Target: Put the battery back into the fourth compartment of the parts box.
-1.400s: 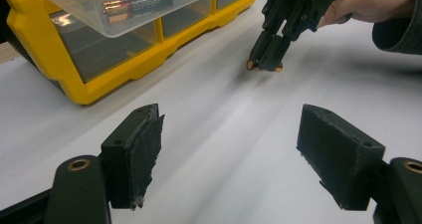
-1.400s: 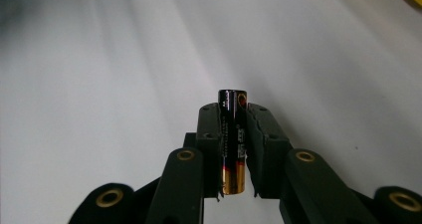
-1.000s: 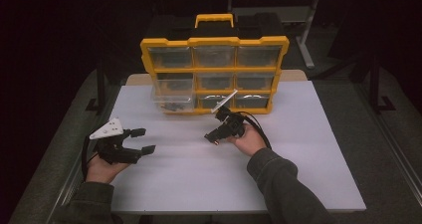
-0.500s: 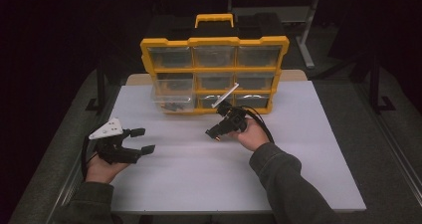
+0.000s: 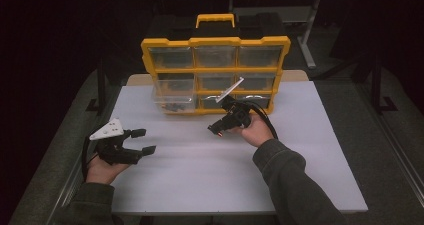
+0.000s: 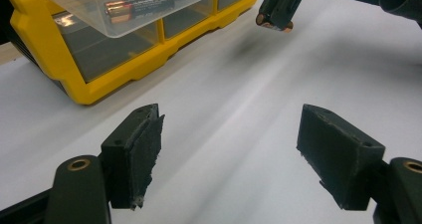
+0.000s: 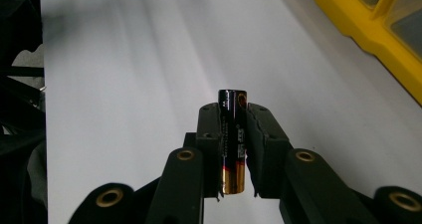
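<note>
one battery [image 7: 232, 139] sits pinched between the jaws of the right tool [image 7: 233, 149], black end pointing away, copper end toward the camera, held just above the white surface [image 5: 210, 170]. from the high view the right tool [image 5: 220, 129] hovers just in front of the yellow organizer [image 5: 215, 41], near its bottom row. the clear drawer [image 6: 129, 10] is pulled out on the left, more batteries [image 6: 149, 0] lying inside. over on the left, the left tool [image 6: 231, 149] has its jaws spread wide with nothing between them, low over the surface, well apart from the battery.
</note>
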Motion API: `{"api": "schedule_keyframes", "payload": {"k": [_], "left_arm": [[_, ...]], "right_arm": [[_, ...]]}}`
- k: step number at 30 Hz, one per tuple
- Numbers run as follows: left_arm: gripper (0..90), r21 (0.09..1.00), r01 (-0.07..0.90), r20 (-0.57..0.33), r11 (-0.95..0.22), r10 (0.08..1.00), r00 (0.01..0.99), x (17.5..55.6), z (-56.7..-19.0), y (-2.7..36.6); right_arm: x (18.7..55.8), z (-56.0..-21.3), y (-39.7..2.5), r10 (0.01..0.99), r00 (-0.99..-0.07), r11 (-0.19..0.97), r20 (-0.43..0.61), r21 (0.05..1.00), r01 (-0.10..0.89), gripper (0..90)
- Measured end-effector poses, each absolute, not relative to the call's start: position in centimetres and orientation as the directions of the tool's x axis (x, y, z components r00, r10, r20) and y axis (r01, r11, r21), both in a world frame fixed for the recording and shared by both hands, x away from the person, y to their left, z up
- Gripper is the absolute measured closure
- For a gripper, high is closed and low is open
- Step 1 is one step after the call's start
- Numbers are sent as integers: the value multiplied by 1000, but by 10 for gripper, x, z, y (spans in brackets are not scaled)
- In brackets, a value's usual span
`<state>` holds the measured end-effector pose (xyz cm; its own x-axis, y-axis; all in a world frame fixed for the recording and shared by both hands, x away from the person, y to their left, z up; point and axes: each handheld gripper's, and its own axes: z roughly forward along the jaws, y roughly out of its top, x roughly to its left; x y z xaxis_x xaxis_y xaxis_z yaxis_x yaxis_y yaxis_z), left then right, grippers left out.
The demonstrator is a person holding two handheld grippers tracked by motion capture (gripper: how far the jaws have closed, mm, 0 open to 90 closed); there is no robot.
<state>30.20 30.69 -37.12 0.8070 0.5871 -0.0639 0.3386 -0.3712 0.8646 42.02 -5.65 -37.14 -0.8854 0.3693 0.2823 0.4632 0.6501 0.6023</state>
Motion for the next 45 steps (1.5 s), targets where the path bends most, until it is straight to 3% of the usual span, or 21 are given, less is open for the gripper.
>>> {"api": "schedule_keyframes", "payload": {"k": [45], "left_arm": [[253, 867, 335, -61, -368, 589, 806, 302, -371, 308]], "right_arm": [[434, -317, -65, 339, -905, 635, 257, 647, 422, 760]]}}
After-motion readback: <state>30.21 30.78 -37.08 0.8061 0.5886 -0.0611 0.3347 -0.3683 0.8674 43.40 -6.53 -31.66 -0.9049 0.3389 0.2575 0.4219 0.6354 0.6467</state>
